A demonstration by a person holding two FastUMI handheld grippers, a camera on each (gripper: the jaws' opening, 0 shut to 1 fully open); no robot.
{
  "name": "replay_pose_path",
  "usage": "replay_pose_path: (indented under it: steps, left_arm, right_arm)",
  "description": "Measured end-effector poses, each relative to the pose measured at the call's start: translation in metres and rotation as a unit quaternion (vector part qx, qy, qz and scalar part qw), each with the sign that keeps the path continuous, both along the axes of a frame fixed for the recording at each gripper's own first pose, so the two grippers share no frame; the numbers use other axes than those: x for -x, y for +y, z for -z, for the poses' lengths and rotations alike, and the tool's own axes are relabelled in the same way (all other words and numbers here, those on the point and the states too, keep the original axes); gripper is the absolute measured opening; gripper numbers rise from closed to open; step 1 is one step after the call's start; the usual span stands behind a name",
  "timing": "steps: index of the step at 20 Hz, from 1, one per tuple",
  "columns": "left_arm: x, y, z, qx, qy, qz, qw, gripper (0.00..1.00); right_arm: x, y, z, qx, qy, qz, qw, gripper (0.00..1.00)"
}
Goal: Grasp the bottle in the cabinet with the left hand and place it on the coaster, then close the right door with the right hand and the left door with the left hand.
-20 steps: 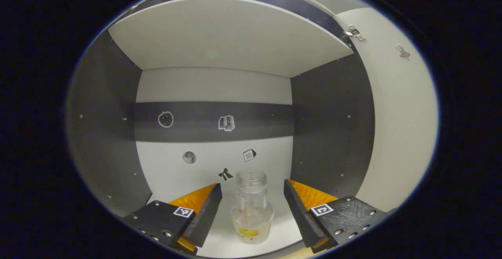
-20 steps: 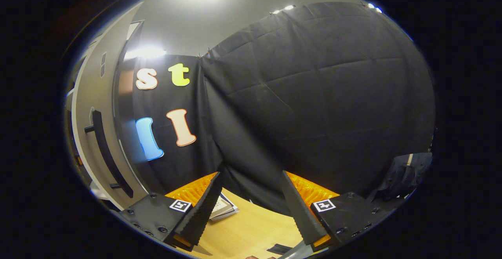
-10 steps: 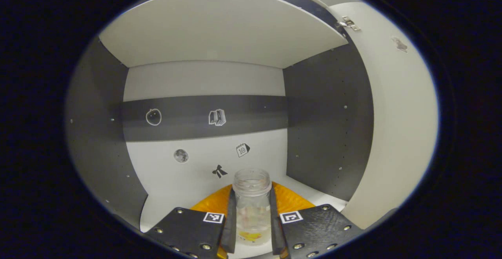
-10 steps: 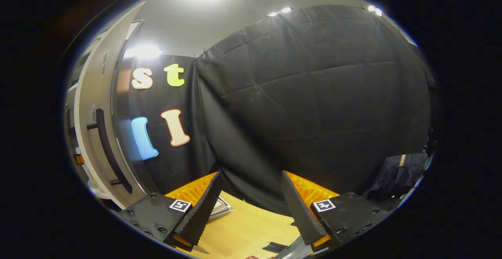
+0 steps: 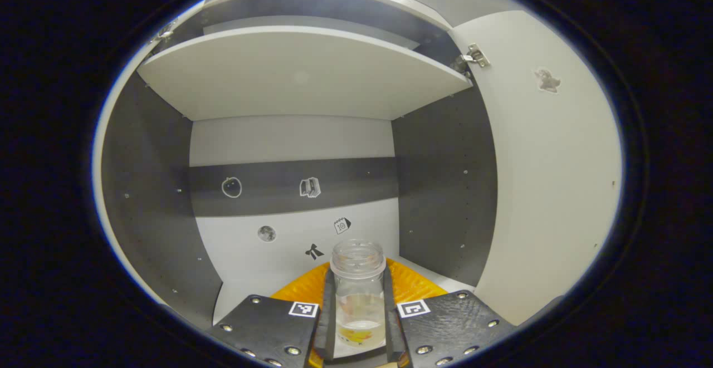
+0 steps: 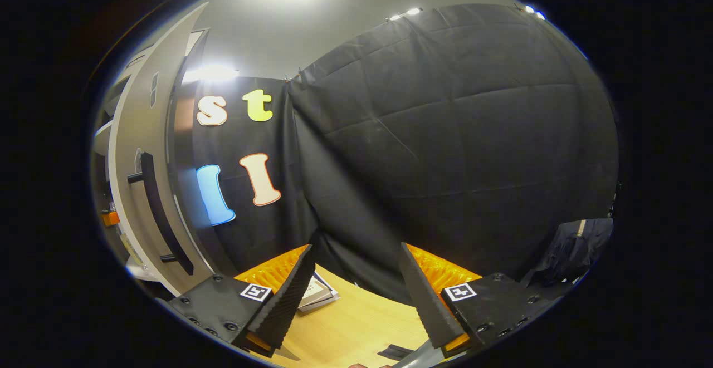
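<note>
Clear bottle [image 5: 359,295] clamped in the left gripper [image 5: 357,323] inside the open cabinet [image 5: 445,190].

The bottle stands upright between both black fingers [image 5: 328,315], which press on its sides; its mouth is lidless, a little pale liquid and a yellow-red patch show low in it; whether its base touches the white cabinet floor cannot be told; behind it the back wall carries small stickers [image 5: 310,187]; a white shelf [image 5: 301,73] spans above; the right door [image 5: 548,190] stands swung open, hinge [image 5: 473,56] at its top; in the right gripper view the right gripper [image 6: 353,295] is spread wide and empty over a wooden table [image 6: 356,329], a door with a black bar handle [image 6: 159,212] to its left.
</note>
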State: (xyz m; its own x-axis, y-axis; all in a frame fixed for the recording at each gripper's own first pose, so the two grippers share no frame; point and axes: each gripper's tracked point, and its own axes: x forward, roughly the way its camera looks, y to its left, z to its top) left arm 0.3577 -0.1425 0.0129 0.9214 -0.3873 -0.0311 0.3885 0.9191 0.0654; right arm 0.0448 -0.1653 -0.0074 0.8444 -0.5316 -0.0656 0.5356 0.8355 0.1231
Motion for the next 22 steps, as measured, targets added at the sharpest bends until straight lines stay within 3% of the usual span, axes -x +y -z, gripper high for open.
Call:
replay_pose_path:
  steps: [6,15,18,22]
  left_arm:
    - [0.042,0.033,-0.009,0.015,-0.001,-0.027,1.0,0.34]
    - [0.119,0.091,0.028,0.023,0.025,-0.073,0.997,0.34]
    - [0.142,0.093,0.05,0.022,0.031,-0.077,0.996,0.39]
    - [0.164,0.081,0.09,0.038,0.067,-0.056,0.995,0.34]
  right_arm:
    - [-0.019,0.009,0.003,-0.017,0.006,-0.041,0.999,0.96]
    - [-0.034,0.028,-0.001,-0.01,0.011,-0.1,0.995,0.94]
    - [-0.031,0.03,-0.001,-0.005,0.011,-0.107,0.994,0.94]
    - [-0.024,0.035,-0.001,0.0,0.014,-0.114,0.993,0.94]
